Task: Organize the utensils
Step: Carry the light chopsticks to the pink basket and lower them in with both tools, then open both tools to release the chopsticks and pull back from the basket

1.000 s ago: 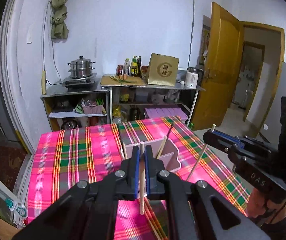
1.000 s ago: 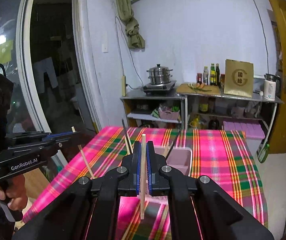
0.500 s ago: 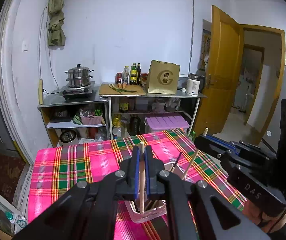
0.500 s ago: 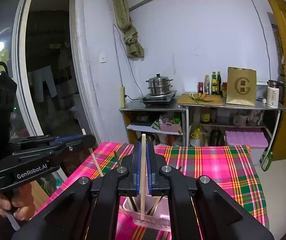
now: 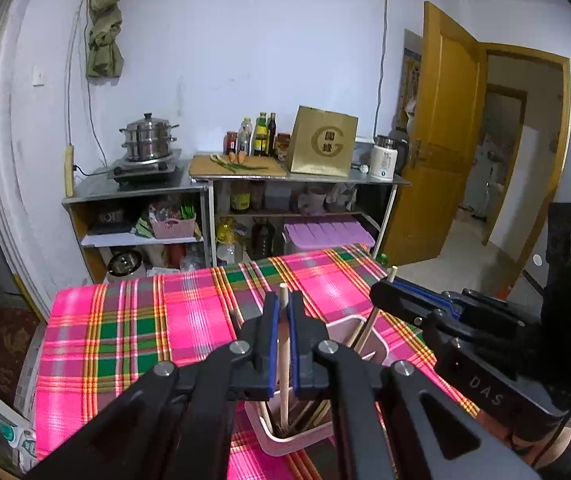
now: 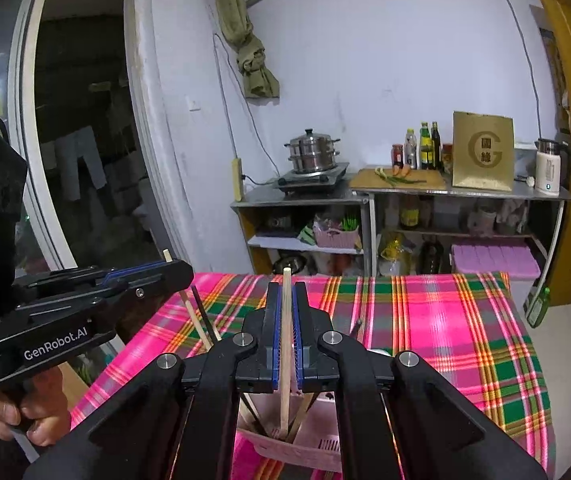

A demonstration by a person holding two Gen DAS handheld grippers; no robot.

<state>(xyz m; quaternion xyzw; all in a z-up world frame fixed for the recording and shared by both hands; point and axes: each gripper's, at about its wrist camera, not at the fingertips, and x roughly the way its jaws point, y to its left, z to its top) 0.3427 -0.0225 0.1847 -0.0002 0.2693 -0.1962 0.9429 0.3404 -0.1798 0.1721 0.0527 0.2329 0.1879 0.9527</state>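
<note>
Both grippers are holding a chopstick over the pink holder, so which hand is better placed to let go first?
Probably the right gripper: its chopstick hangs upright with its tip already inside the pink holder. The left gripper looks nearly as ready, its chopstick also in the holder.

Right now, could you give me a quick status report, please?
Left gripper, right gripper each shut on a chopstick. Tips inside pink holder. Nothing blocking.

The utensil holder (image 5: 359,330) stands on the table (image 5: 133,336). Chopsticks (image 5: 365,330) stand inside the holder (some leaning). Behind the table, shelving (image 5: 205,184) lines the wall, bearing a steamer pot (image 5: 147,138) left, bottles (image 5: 259,134) centre, a kettle (image 5: 385,158) right.
</note>
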